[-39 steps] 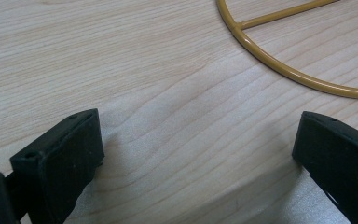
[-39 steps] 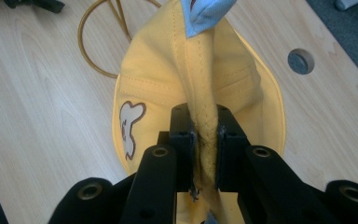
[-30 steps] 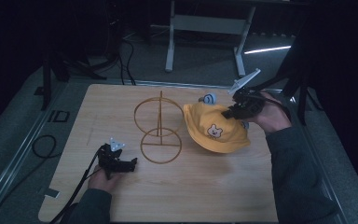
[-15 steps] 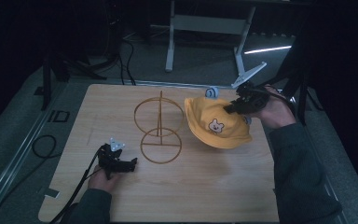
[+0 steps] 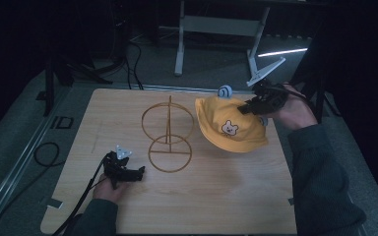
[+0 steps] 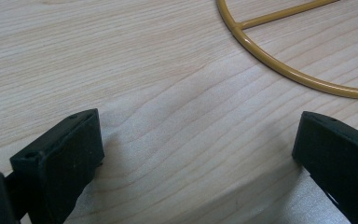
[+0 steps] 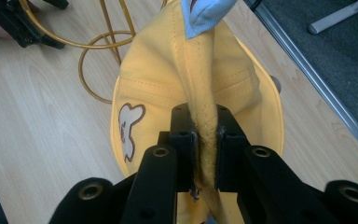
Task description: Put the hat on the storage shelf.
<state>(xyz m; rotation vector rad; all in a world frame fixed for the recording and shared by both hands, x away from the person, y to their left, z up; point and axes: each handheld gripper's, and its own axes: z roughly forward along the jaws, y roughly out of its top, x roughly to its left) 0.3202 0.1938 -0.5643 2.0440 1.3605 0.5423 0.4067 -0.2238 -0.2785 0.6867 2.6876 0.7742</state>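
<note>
The gold wire stand [image 5: 168,135] is standing upright mid-table, blocking straight passage across the centre. The yellow hat [image 5: 229,125], pinched in the right gripper [image 5: 250,107], is hanging just right of it. The left gripper [image 5: 137,173], jaws spread, is sitting near the stand's base ring. Bare wooden table [image 5: 216,196] is lying open along the near edge.

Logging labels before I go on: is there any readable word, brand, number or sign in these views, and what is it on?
No readable text in any view.
Yellow hat: a bear-face patch, a picture, no letters.
Dark mark on the floor strip left of the table: too small and blurred to read.
Gold wire stand and both grippers: no markings visible.
</note>
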